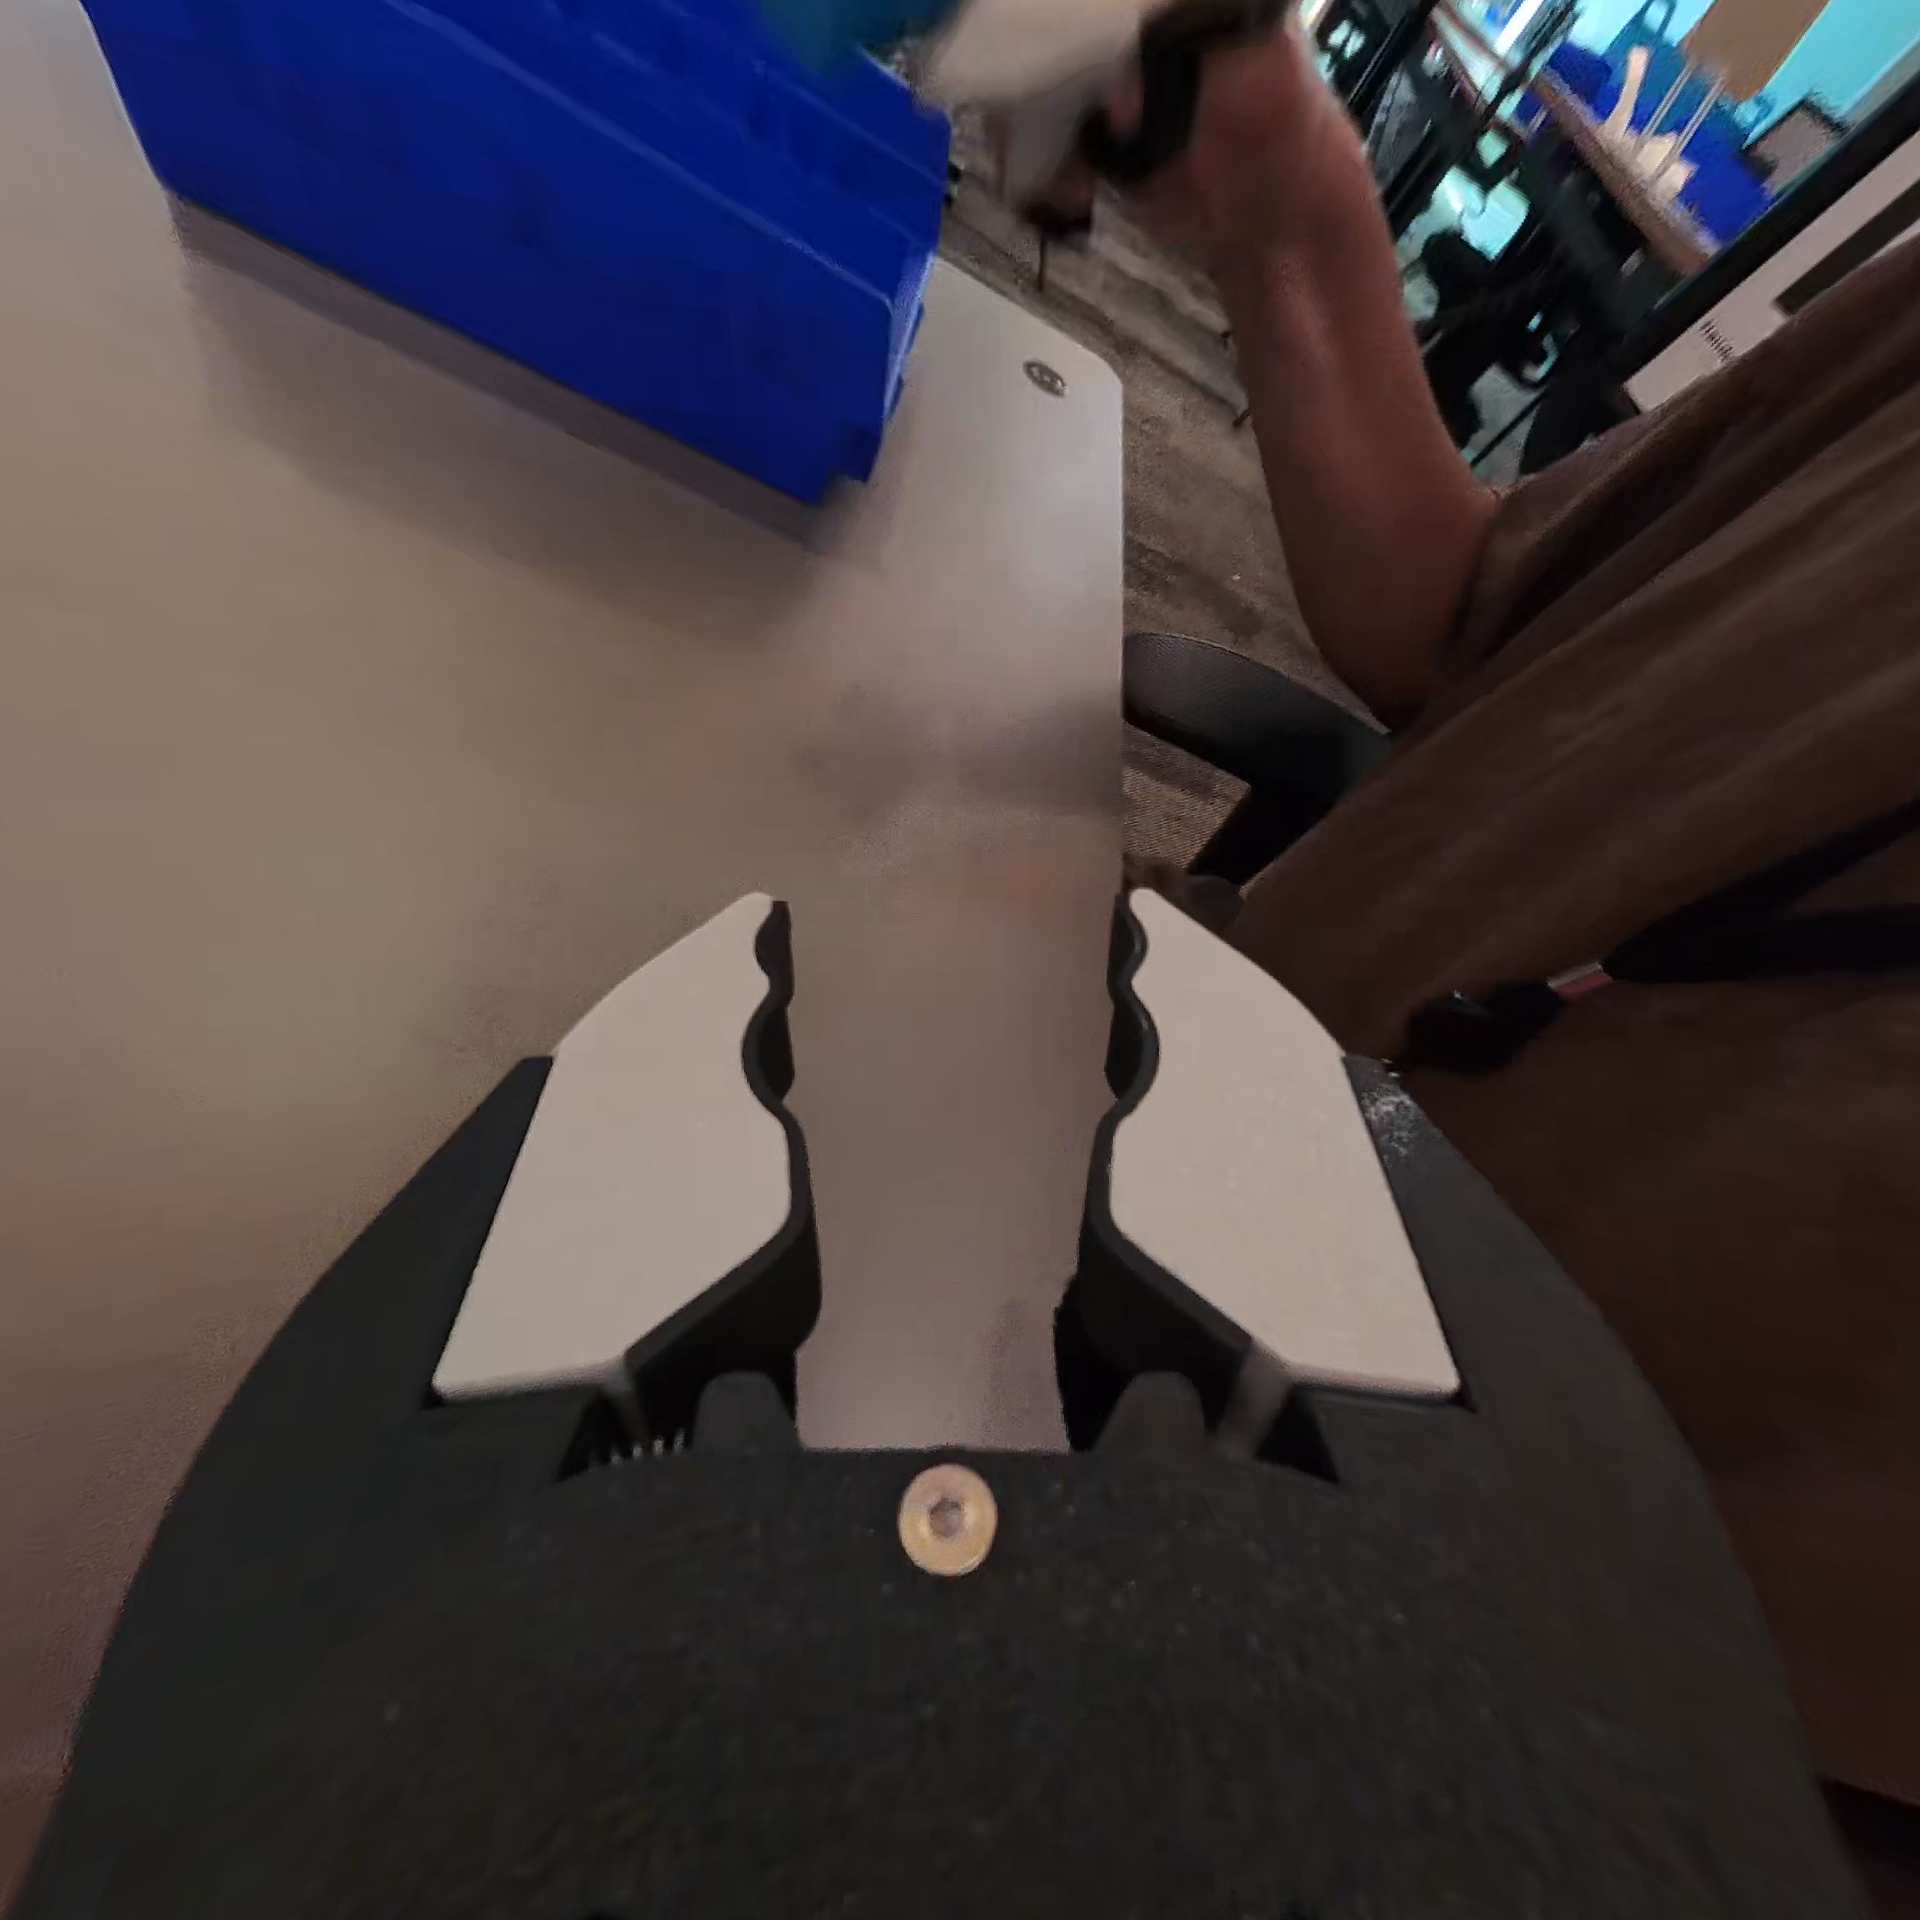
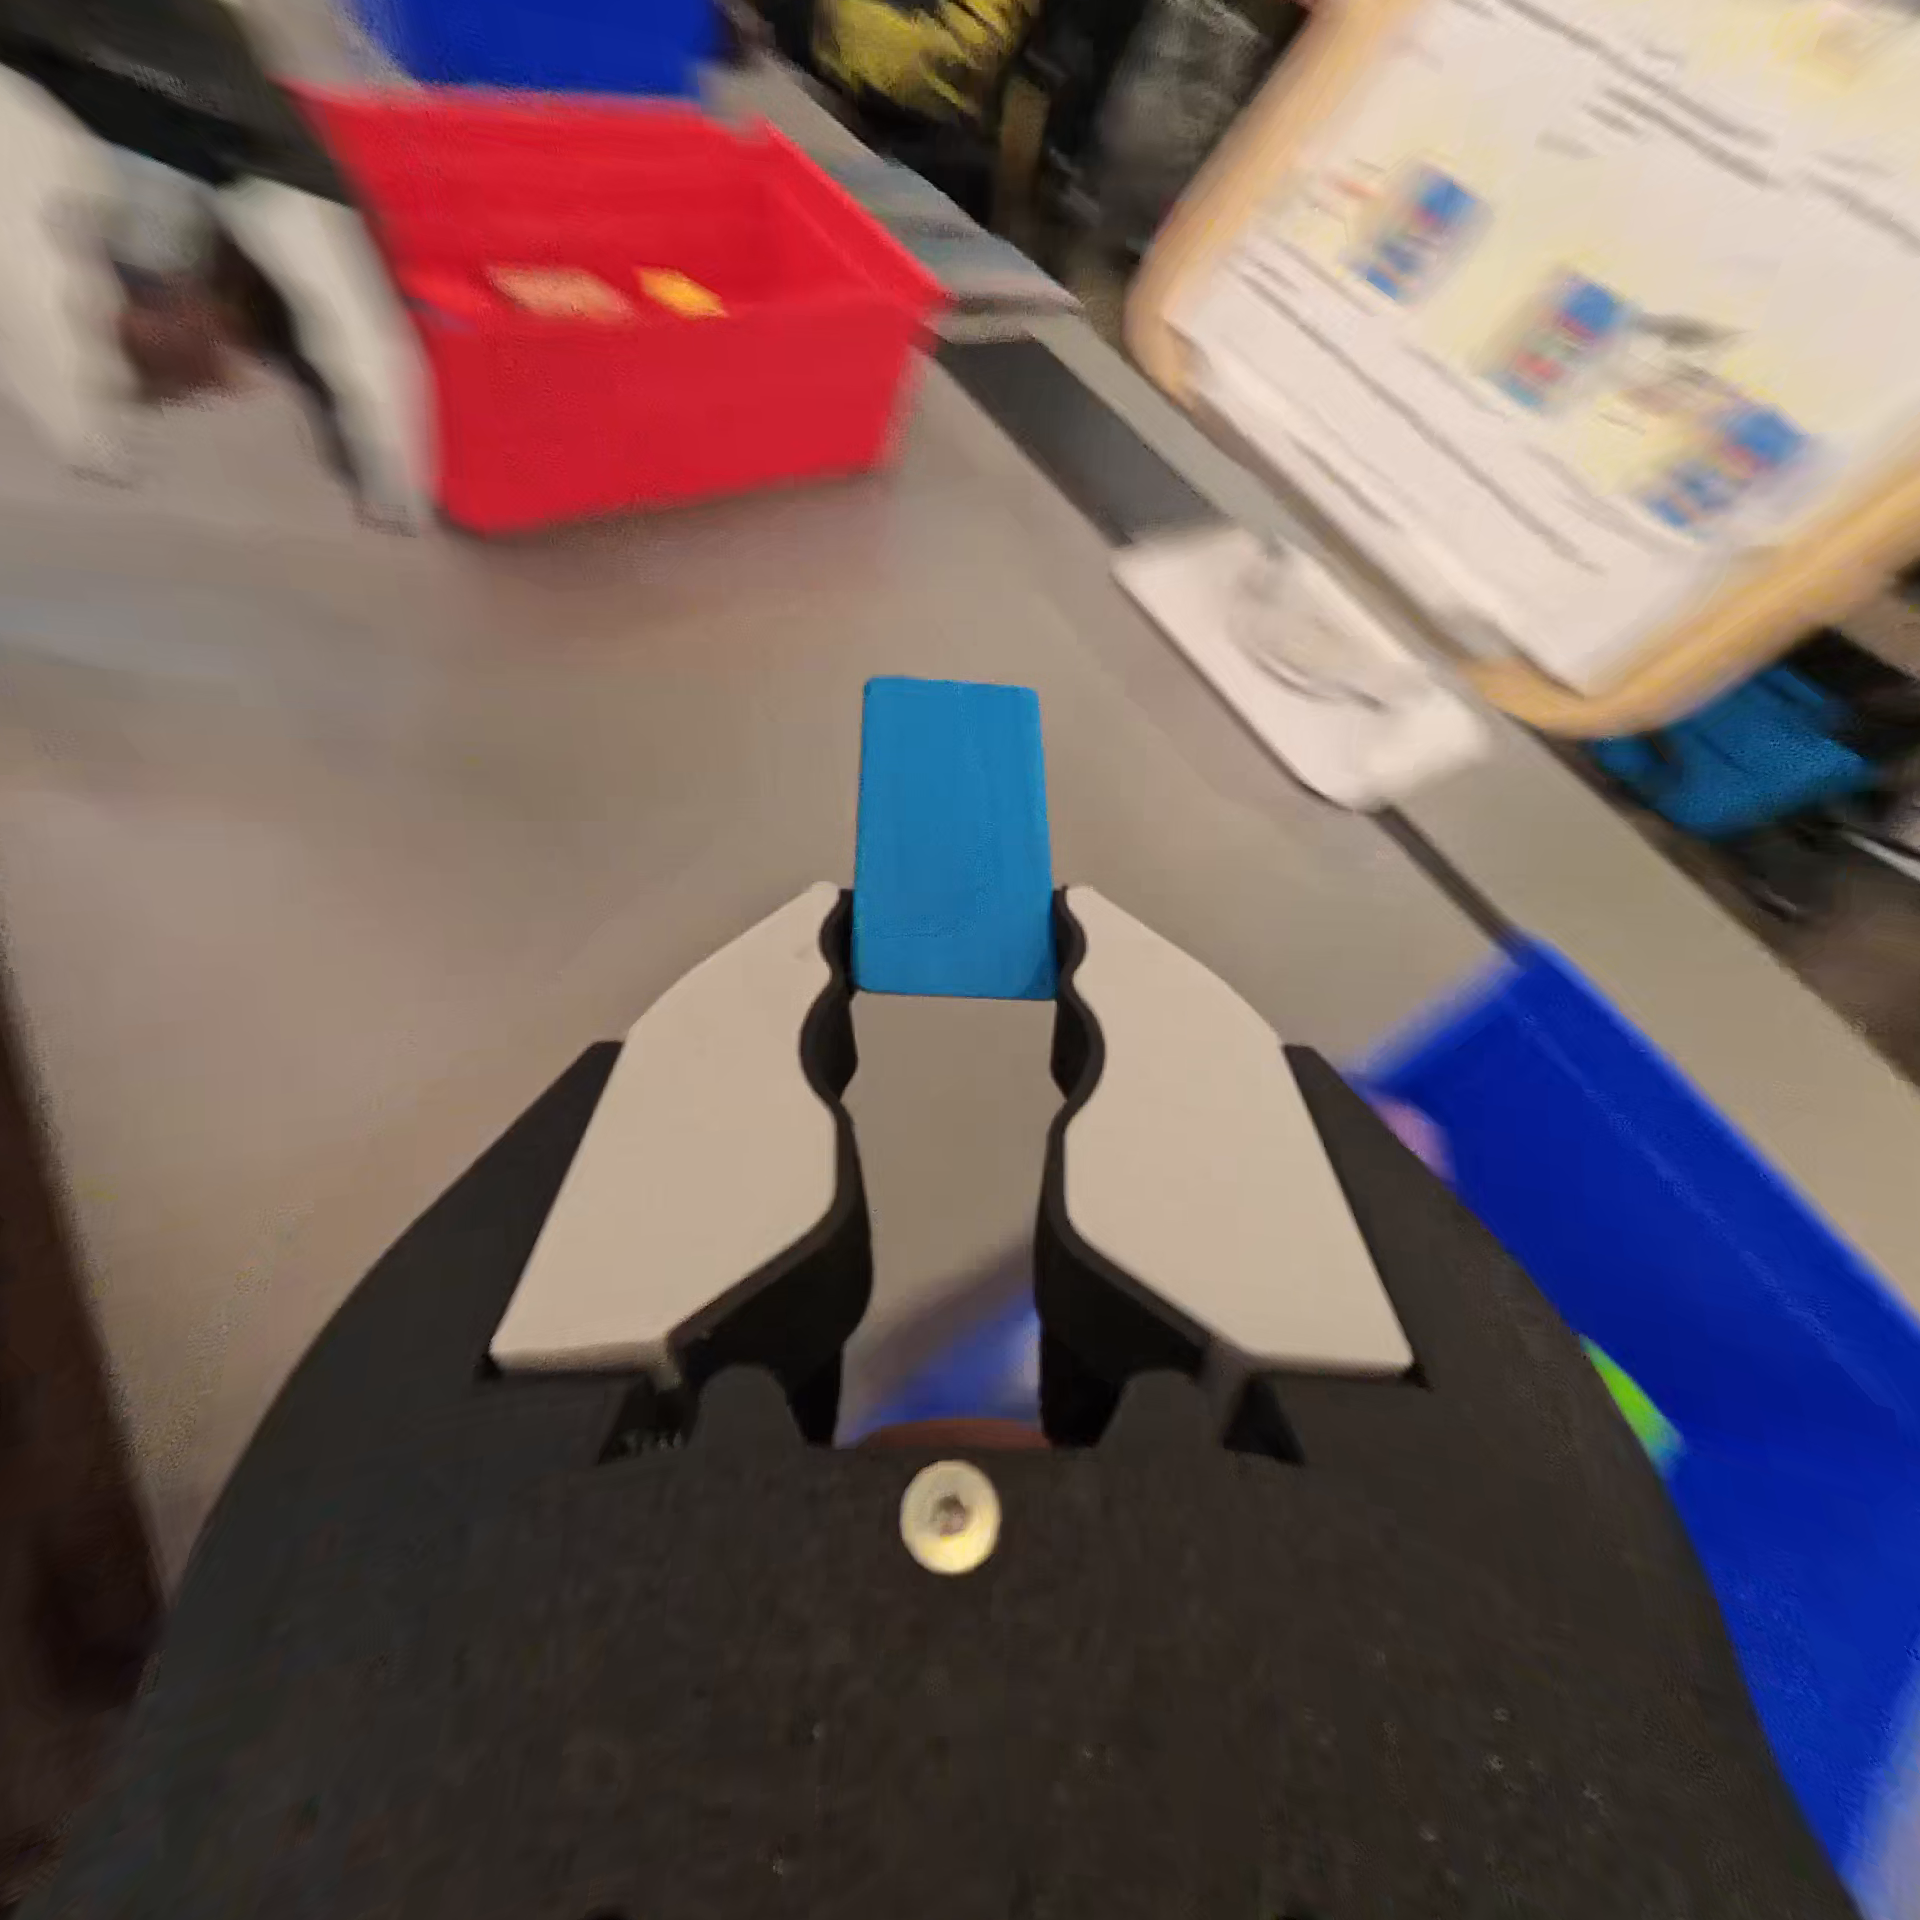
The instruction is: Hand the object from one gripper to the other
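Left wrist view, left to right: grey table [image 1: 312, 831] across the left half; blue bin [image 1: 582, 239] at upper left, resting on it. Left gripper [image 1: 951, 914] low in the centre, jaws parted with only bare tabletop between the fingers, gripping nothing. At top centre, heavily blurred, what is probably the right gripper [image 1: 1039, 104] in a person's hand, a smear of teal just left of it at the frame's top edge. Forearm [image 1: 1351, 416] running down the upper right to brown cloth at the right edge.

Right wrist view, left to right: blurred white and black shape at upper left — too smeared to tell. Red bin [image 2: 644, 312] just right of it, on the table [image 2: 416, 748], small orange pieces inside. Right gripper [image 2: 951, 940] at centre, clamped on a blue block [image 2: 951, 831] — block pinched at its near end between the fingertips, jutting forward beyond them above the table. Printed sheet in a pale frame [image 2: 1558, 312] at upper right. Second blue bin [image 2: 1662, 1247] along the lower right edge.
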A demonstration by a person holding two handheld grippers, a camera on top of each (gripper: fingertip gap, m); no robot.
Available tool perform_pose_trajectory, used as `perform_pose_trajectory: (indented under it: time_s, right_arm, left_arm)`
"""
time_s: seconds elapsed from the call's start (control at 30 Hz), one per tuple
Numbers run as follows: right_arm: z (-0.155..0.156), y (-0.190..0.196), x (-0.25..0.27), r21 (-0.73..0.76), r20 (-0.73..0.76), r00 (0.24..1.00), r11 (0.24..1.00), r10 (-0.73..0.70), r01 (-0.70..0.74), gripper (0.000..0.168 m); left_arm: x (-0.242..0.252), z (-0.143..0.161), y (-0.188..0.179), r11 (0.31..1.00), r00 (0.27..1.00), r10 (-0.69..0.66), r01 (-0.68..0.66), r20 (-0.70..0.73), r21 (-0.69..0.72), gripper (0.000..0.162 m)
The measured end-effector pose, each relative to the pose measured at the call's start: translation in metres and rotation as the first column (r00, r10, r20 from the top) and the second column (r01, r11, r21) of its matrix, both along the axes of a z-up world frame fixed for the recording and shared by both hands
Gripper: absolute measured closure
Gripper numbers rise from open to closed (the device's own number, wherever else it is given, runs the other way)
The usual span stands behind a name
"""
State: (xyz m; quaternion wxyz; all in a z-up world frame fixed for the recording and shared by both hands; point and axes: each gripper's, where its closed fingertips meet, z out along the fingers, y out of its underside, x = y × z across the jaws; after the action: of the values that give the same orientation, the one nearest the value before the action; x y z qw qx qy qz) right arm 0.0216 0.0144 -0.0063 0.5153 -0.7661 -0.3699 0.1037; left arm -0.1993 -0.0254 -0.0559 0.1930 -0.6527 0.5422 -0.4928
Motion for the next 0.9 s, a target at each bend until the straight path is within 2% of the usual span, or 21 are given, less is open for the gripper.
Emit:
perform_pose_trajectory:
  time_s: [0.07, 0.1, 0.2, 0.33, 0.57, 0.73, 0.9]
  right_arm:
    - [0.000, 0.006, 0.074, -0.026, 0.107, 0.981, 0.986, -0.162, 0.166, 0.133]
    - [-0.010, 0.009, 0.105, -0.069, 0.155, 0.964, 0.971, -0.216, 0.229, 0.134]
    - [-0.060, 0.023, 0.152, -0.211, 0.259, 0.941, 0.938, -0.216, 0.274, 0.133]
    - [-0.114, 0.045, 0.158, -0.343, 0.300, 0.949, 0.917, -0.101, 0.206, 0.133]
    - [-0.154, 0.059, 0.159, -0.482, 0.316, 0.947, 0.869, 0.059, 0.107, 0.133]
    - [-0.172, 0.051, 0.169, -0.535, 0.448, 0.888, 0.827, 0.101, 0.175, 0.133]
    - [-0.184, 0.038, 0.184, -0.607, 0.548, 0.823, 0.749, 0.152, 0.266, 0.133]
  left_arm:
    - [-0.007, -0.018, -0.014, 0.999, 1.000, 0.019, -0.020, -0.016, -0.050, 0.105]
    - [-0.009, -0.024, -0.020, 0.997, 1.000, 0.027, -0.028, -0.016, -0.069, 0.105]
    - [-0.007, -0.031, -0.032, 0.987, 0.998, 0.051, -0.044, 0.037, -0.156, 0.106]
    - [0.003, -0.032, -0.041, 0.974, 0.994, 0.067, -0.046, 0.087, -0.220, 0.108]
    - [0.003, -0.035, -0.050, 0.982, 0.996, 0.069, -0.056, 0.065, -0.180, 0.109]
    - [-0.002, -0.032, -0.047, 0.978, 0.992, 0.103, -0.086, 0.079, -0.192, 0.109]
    - [-0.004, -0.032, -0.049, 0.978, 0.992, 0.102, -0.086, 0.077, -0.188, 0.109]
